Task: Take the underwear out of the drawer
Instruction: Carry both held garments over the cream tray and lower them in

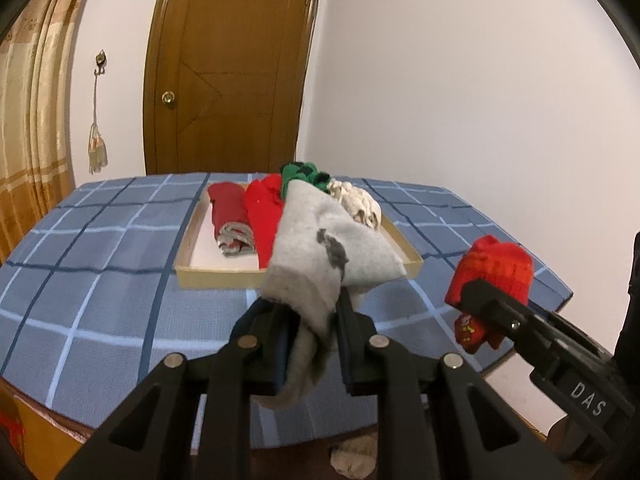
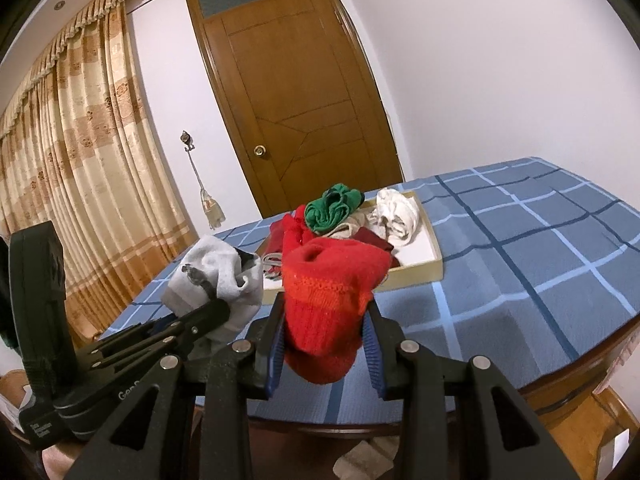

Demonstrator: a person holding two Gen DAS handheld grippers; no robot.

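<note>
grey garment (image 1: pixel 316 248) – dark blotch | red knit (image 2: pixel 332 292) – orange band | tablecloth (image 1: pixel 100 248) blue plaid | door (image 1: pixel 236 60) brown

We see open worktop (image 1: pixel 92 240) across the left of the left wrist frame and the right of the right wrist frame, clear for passing. The tray (image 1: pixel 216 276), centre, is crowded with rolled garments (image 1: pixel 262 216) above its rim. The two hand-held grippers sit just beside each other, each clamping a sock.
</note>
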